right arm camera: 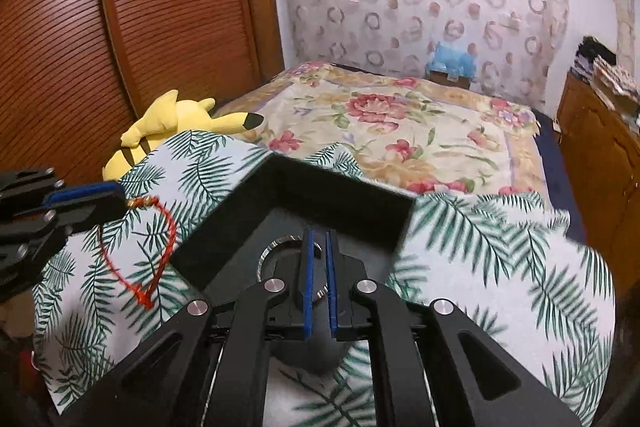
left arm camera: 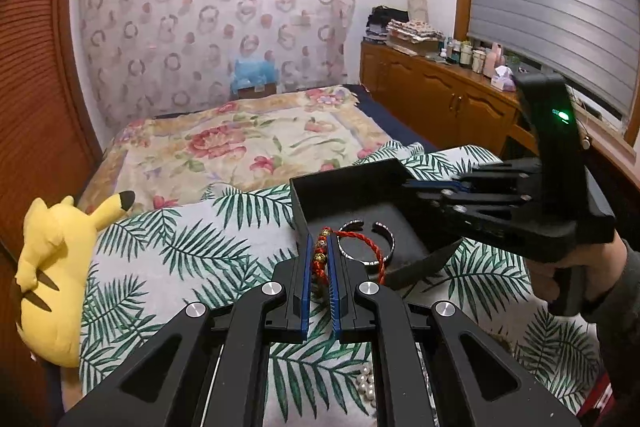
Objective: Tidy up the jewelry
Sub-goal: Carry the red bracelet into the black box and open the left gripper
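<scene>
My left gripper (left arm camera: 322, 243) is shut on a red cord bracelet (left arm camera: 362, 241) with gold beads, held at the near edge of a black open box (left arm camera: 344, 187). The cord's loop hangs over a silver cuff bangle (left arm camera: 384, 255) lying in the box. In the right wrist view the red bracelet (right arm camera: 160, 227) hangs from the left gripper (right arm camera: 116, 199) beside the box (right arm camera: 340, 195). My right gripper (right arm camera: 319, 239) is shut and empty, low over the box above the bangle (right arm camera: 276, 245). In the left wrist view the right gripper (left arm camera: 416, 185) reaches over the box's right rim.
The box sits on a palm-leaf cloth (left arm camera: 180, 247). White pearls (left arm camera: 366, 387) lie on it under my left gripper. A yellow plush toy (left arm camera: 52, 267) lies at the left. A floral bed (left arm camera: 240, 143) is behind, a wooden cabinet (left arm camera: 440, 95) at the right.
</scene>
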The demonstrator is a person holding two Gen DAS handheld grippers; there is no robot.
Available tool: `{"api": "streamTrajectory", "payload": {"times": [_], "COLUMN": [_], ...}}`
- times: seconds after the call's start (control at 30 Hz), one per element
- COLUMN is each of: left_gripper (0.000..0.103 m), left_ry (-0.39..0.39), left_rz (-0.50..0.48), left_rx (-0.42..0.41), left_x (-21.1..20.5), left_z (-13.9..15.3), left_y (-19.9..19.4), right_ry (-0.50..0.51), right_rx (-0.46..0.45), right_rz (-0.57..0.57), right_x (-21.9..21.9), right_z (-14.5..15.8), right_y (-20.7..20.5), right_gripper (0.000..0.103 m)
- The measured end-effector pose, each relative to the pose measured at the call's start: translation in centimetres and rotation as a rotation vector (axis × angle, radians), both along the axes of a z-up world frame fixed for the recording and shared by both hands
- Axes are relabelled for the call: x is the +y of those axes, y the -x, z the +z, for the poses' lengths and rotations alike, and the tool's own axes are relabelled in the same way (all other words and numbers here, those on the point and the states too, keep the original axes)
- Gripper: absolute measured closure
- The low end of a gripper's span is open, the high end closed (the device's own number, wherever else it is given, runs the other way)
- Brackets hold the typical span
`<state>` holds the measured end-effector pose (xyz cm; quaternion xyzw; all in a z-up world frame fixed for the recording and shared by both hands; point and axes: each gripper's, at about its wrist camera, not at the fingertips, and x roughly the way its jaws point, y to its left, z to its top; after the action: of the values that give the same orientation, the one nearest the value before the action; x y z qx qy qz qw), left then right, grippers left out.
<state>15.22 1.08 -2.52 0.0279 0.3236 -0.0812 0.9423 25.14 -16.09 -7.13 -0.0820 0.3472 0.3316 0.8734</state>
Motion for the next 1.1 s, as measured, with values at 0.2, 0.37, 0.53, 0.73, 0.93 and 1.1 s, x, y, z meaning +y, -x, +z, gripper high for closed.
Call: {"api": "streamTrajectory", "payload": {"times": [0.2,0.37,0.53,0.73,0.93,1.1], "left_gripper": [0.096,0.096,0.096,0.096,0.078,0.077], "left_ry": [-0.012,-0.038,-0.055,-0.059,-0.055,-0.052], "left_rz": [-0.004,-0.003,-0.007,-0.023,-0.016,-0.021], "left_rx": [0.003,0.007,0.011,0.014,0.018,0.022], "left_x": [-1.1,-2.3,-3.5,-4.4,-3.8,-3.1], "left_z": [-0.1,-0.1,-0.1,-0.3,-0.5,-0.8], "left_y": [-1.5,-3.4,-5.3,-6.3,-4.7,-1.7], "right_ry": [-0.027,-0.07,-0.074,-0.076,-0.087,-0.093], "right_rx": [-0.015,-0.037,-0.046,-0.052,-0.049,-0.051], "right_rz": [-0.036,-0.048,-0.049,-0.044,-0.044,-0.041], "right_x": [-3.1,-5.3,-6.4,-7.3,-7.8,-7.9], "right_z": [-0.4,0.3,0.4,-0.1,-0.5,-1.1], "right_y": [1.4,2.8,4.2,6.1,8.6,11.5], "right_gripper": [0.094,0.094,0.094,0.094,0.094,0.094]}}
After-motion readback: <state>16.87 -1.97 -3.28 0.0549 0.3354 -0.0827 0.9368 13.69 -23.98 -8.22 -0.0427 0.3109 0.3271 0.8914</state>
